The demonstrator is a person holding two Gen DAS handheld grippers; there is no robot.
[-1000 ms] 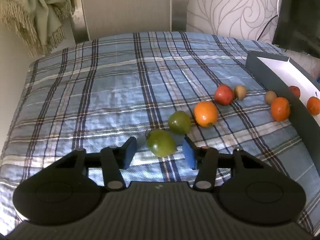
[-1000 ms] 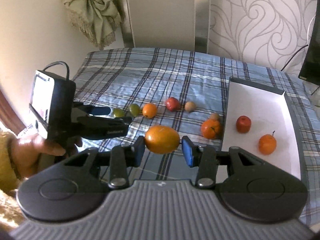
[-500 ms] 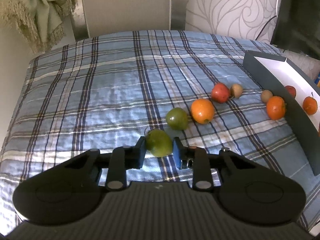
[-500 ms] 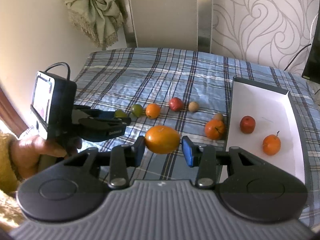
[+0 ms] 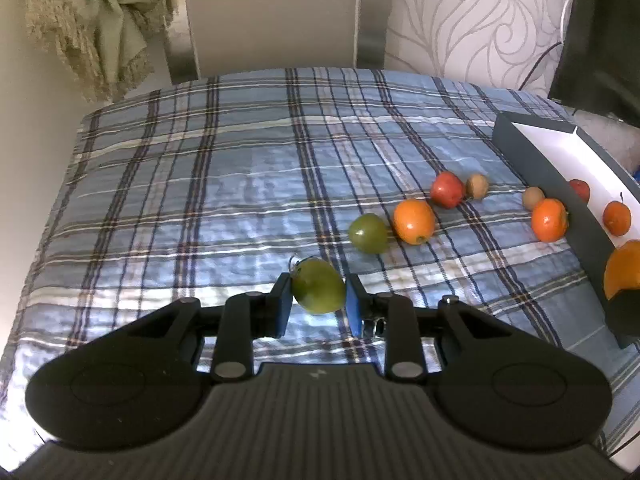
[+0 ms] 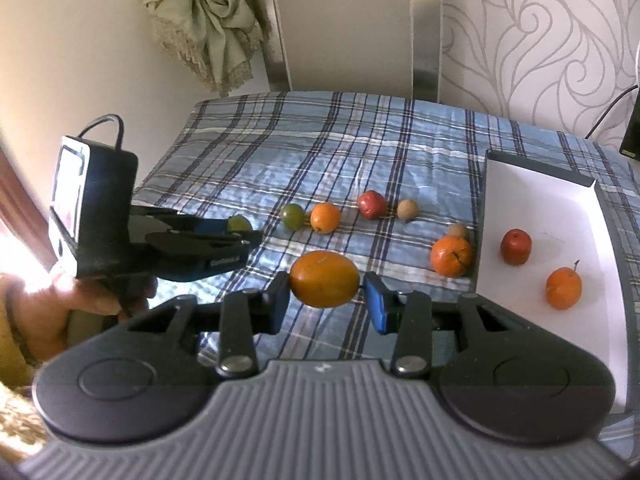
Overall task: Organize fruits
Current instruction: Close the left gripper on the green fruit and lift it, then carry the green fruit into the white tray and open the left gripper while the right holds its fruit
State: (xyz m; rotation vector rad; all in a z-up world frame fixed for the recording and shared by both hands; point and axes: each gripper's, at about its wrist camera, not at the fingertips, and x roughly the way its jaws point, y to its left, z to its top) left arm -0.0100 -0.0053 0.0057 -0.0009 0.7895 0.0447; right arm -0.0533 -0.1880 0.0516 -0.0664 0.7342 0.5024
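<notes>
Swirl-patterned wallpaper (image 5: 472,20), fringed green drape (image 5: 96,20).

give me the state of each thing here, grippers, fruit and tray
left hand-held gripper: shut on the green round fruit
right hand-held gripper: shut on the oval orange fruit, held above the plaid cloth
white tray with dark walls: holds a red fruit and a small orange fruit
second green fruit: loose on the cloth, beside a round orange

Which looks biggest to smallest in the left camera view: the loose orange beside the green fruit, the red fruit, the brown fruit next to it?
1. Loose orange
2. Red fruit
3. Brown fruit

The orange sits slightly nearer the camera, which exaggerates its lead.
</notes>
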